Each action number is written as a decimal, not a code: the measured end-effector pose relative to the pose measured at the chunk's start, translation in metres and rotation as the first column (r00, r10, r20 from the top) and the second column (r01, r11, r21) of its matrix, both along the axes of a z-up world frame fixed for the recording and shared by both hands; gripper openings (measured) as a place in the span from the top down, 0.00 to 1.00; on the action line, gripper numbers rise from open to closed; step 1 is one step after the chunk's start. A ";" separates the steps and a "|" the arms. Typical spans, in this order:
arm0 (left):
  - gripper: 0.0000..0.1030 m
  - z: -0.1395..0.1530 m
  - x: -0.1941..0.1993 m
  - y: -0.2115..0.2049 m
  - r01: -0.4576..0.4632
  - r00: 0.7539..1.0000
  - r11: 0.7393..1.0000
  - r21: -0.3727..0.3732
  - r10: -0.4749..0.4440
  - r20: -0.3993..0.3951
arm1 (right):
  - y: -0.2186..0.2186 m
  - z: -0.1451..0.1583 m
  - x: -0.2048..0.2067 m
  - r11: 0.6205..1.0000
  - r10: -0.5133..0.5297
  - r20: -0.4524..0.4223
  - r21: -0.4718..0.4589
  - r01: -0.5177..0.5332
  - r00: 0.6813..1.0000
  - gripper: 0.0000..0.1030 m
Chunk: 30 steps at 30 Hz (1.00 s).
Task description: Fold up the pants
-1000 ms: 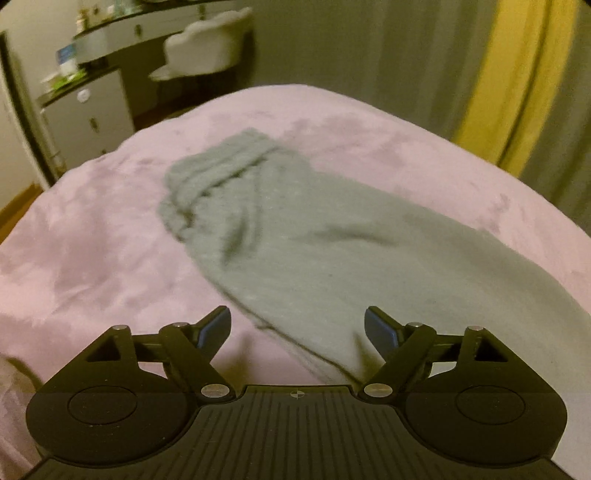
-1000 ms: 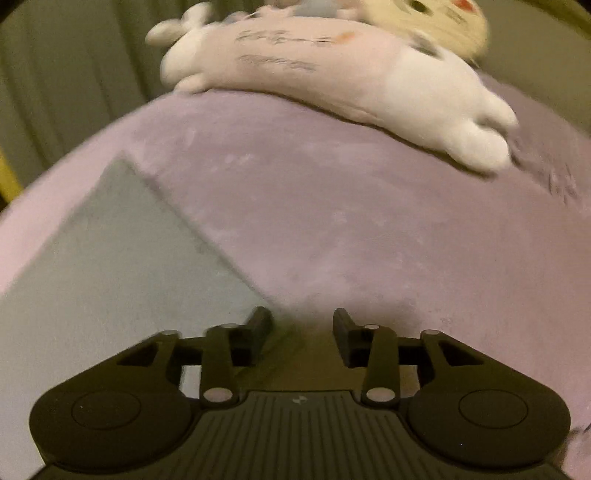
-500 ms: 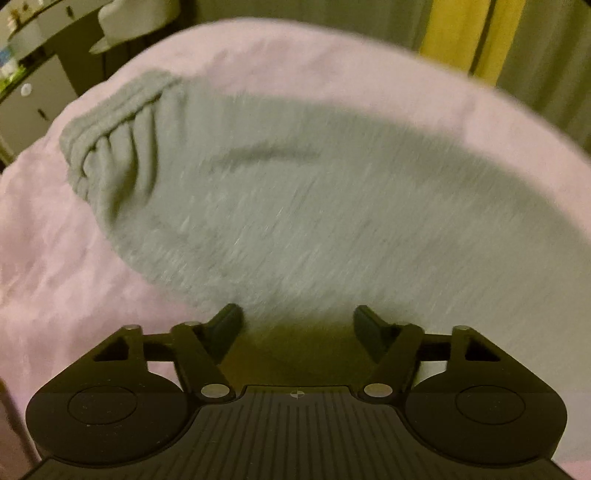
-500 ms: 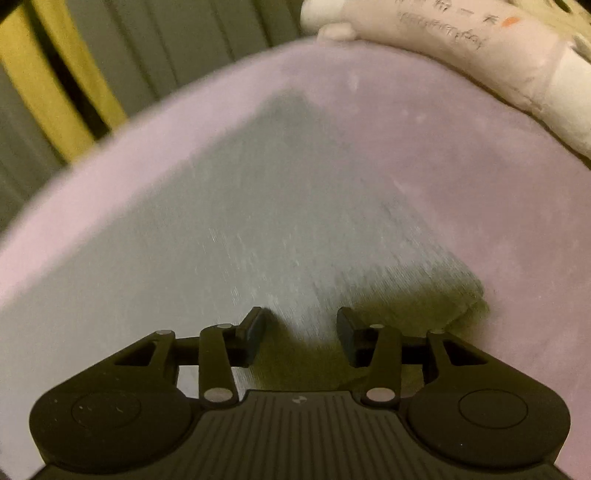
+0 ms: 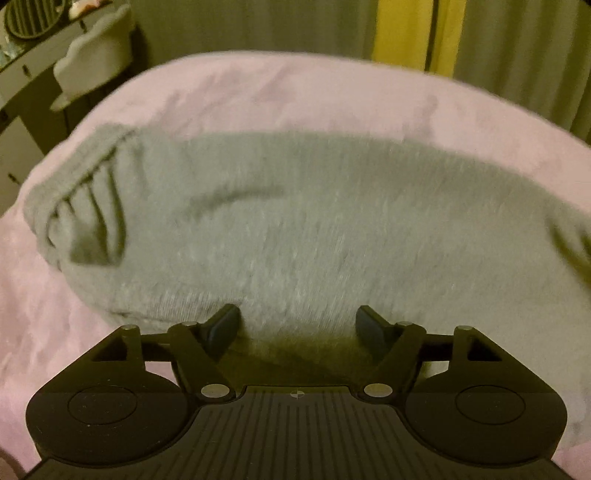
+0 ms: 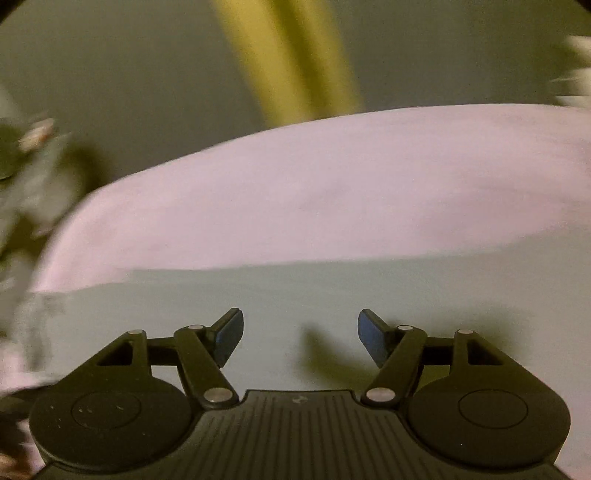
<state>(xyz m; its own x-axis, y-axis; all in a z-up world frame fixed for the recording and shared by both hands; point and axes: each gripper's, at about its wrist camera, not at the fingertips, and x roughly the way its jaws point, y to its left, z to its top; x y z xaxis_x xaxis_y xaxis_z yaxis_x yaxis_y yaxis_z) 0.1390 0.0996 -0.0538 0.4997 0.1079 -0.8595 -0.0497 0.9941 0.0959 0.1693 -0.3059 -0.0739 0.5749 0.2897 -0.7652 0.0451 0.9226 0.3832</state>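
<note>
Grey sweatpants (image 5: 295,221) lie across a pink bed (image 5: 258,88), with the ribbed waistband (image 5: 74,192) at the left in the left wrist view. My left gripper (image 5: 297,326) is open, its fingers just over the near edge of the cloth. In the right wrist view, which is blurred, the grey pants (image 6: 332,288) fill the lower half over the pink bed (image 6: 332,199). My right gripper (image 6: 299,336) is open and empty just above the cloth.
A dresser and a pale chair (image 5: 92,62) stand beyond the bed at the far left. Grey and yellow curtains (image 5: 406,33) hang behind the bed. A white plush toy edge (image 6: 576,74) shows at the far right.
Both grippers have swung over the pants; the right view turned left from the pant's end towards the curtains. The right jaws have opened wider. The left gripper stays open.
</note>
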 end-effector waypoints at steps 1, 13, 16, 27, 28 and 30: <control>0.24 -0.002 -0.005 -0.003 0.025 1.000 0.999 0.024 -0.025 0.006 | 0.023 -0.001 0.020 0.998 0.054 -0.005 0.045 -0.054 0.999 0.33; 0.19 0.041 -0.058 0.064 -0.055 0.997 0.992 -0.113 0.060 0.045 | 0.191 -0.038 0.155 0.941 0.337 -0.127 0.016 -0.338 0.933 0.36; 0.17 0.043 -0.041 0.060 -0.056 0.995 0.993 -0.108 0.064 0.072 | 0.201 -0.047 0.162 0.926 0.361 -0.166 -0.058 -0.374 0.918 0.49; 0.04 -0.015 -0.026 0.027 -0.035 0.998 0.999 0.035 0.036 -0.043 | 0.219 -0.035 0.140 0.839 0.503 -0.148 -0.150 -0.522 0.851 0.91; 0.04 -0.017 -0.027 0.030 -0.046 0.997 0.999 0.015 0.047 -0.054 | 0.218 -0.029 0.139 0.849 0.488 -0.112 -0.167 -0.501 0.865 0.91; 0.03 -0.020 -0.028 0.042 -0.089 0.994 0.994 -0.061 0.084 -0.076 | 0.218 -0.018 0.142 0.863 0.433 -0.016 -0.282 -0.419 0.901 0.99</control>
<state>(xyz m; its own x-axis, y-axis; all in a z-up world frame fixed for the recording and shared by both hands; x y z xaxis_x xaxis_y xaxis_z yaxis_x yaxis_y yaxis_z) 0.1112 0.1418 -0.0735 0.4263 0.0916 -0.8999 -0.1312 0.9906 0.0387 0.3111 -0.0883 -0.0919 0.4794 0.2992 -0.8250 -0.3874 0.9157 0.1069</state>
